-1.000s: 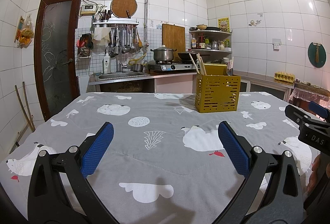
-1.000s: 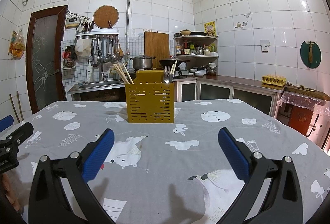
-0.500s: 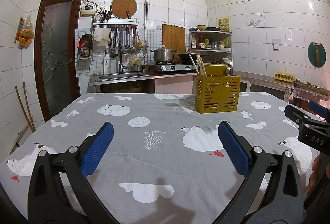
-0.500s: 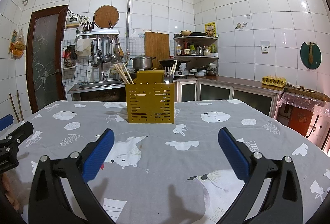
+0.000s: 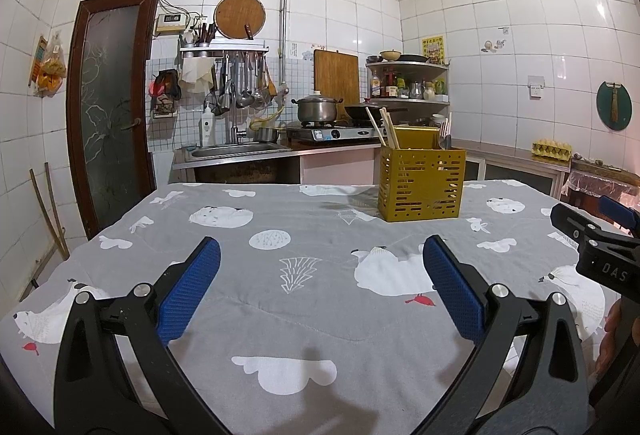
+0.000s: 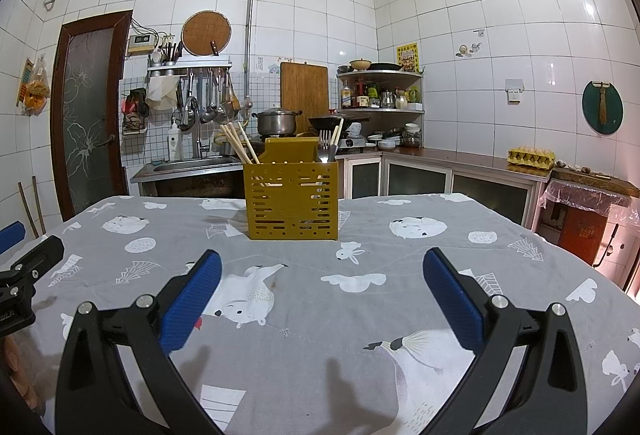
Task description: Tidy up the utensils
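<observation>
Both my tongs spread wide, nothing between the blue ribbed pads. Left gripper [image 5: 320,279] sits low-centre in the left wrist view, hovering over the grey animal-print tablecloth [image 5: 304,319]; I can't tell the height above the cloth. Right gripper [image 6: 320,287] low-centre in the right wrist view, same attitude over the same cloth. Each tool shows in the other's cam: my right one pokes in at the right edge of the left view, mid-height, black body w/ a blue tip; my left one enters at the left edge of the right view. Task item: mustard-yellow slotted plastic utensil caddy [image 6: 292,201], upright on the cloth, centre of the right view just above mid-frame, well apart from both tongs; in the left view it stands right of centre. Contents: pale wooden chopsticks [image 6: 240,147] leaning to the upper left out of the caddy's left side, metal fork [image 6: 326,145] plus approx. one more pale handle sticking up at its right side. Other compartments hidden behind the slotted wall. Bkgd, upper-centre of the right view: steel lidded pot [image 6: 276,121] on the stove, wooden cutting board [image 6: 304,91] against the white tiles.
</observation>
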A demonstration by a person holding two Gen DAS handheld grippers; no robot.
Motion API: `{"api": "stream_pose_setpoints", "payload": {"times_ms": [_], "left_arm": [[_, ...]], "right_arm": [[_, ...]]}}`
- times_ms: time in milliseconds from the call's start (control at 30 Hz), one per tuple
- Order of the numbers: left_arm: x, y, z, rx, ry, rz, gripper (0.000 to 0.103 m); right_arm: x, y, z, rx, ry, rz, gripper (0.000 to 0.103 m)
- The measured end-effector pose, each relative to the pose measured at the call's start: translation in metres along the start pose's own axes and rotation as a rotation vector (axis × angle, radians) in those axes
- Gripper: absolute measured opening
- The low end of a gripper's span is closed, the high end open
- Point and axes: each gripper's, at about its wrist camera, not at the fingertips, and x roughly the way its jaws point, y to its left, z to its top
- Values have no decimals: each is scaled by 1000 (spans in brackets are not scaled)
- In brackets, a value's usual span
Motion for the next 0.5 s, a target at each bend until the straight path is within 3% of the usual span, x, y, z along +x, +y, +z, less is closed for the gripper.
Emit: {"api": "stream_pose_setpoints", "payload": {"times_ms": [500], "left_arm": [[-2, -2, 2, 2, -7, 2, 98]], "right_arm": [[0, 0, 0, 0, 1, 0, 99]]}}
